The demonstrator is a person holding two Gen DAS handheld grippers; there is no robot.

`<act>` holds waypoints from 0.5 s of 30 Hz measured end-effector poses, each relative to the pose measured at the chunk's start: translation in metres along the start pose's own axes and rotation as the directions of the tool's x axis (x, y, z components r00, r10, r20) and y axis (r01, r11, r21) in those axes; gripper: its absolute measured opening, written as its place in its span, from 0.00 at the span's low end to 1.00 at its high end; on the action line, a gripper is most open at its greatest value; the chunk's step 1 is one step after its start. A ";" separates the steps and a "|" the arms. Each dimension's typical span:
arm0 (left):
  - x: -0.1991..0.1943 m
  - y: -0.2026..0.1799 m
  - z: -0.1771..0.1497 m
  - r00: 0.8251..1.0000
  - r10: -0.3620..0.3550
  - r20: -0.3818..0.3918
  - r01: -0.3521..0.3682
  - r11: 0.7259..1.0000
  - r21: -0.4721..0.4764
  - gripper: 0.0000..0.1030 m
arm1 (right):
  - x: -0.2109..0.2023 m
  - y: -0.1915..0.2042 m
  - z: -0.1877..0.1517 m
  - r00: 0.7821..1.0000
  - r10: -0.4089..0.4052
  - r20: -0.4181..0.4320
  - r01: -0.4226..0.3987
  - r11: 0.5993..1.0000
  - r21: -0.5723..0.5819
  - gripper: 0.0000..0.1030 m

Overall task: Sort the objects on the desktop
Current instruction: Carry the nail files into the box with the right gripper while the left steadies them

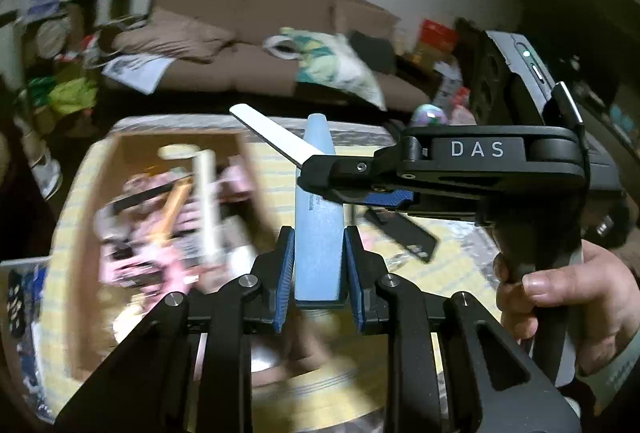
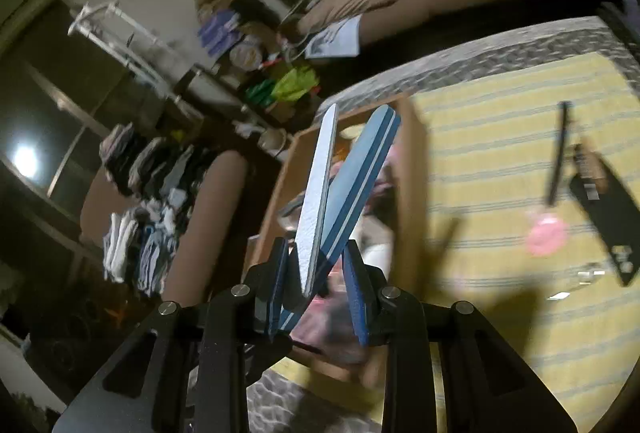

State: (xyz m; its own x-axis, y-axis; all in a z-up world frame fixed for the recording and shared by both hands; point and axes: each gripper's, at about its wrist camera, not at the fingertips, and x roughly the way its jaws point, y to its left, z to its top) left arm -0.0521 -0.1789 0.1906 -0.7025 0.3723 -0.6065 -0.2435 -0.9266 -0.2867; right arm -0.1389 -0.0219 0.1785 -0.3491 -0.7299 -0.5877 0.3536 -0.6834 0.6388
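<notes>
Up in the air, the left claw [image 1: 319,273] squeezed a blue nail file [image 1: 318,217] that pointed straight ahead. The right claw [image 2: 320,285] pinched a white nail file [image 2: 318,193], and a striped blue one crossed beside it. Both files reached toward the open cardboard box [image 1: 116,153] at the middle left of the left view, already full of small things. Under it lay a yellow striped cloth [image 2: 500,137], with a brown sofa [image 1: 240,21] behind.

A lived-in home living room: brown sofa [image 1: 248,45], cushions, folded laundry [image 2: 148,217].
</notes>
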 end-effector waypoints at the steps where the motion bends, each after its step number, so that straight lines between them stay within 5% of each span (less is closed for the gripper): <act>1: -0.001 0.011 -0.005 1.000 0.008 -0.003 -0.008 1.000 -0.012 0.22 | 0.021 0.012 -0.002 1.000 0.000 -0.017 0.000 1.000 -0.010 0.27; 9: 0.014 0.113 -0.020 0.998 0.042 -0.048 -0.050 0.984 -0.170 0.22 | 0.127 0.033 -0.012 0.994 -0.007 -0.110 0.007 1.000 0.003 0.27; 15: 0.041 0.146 0.021 0.996 0.054 -0.065 -0.061 0.991 -0.119 0.22 | 0.168 0.036 0.028 0.994 -0.023 -0.104 0.024 1.000 0.006 0.27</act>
State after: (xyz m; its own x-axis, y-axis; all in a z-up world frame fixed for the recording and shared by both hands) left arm -0.1303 -0.3002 0.1393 -0.6695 0.3248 -0.6681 -0.1189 -0.9346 -0.3353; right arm -0.2093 -0.1690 0.1171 -0.2653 -0.7114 -0.6508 0.3399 -0.7007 0.6273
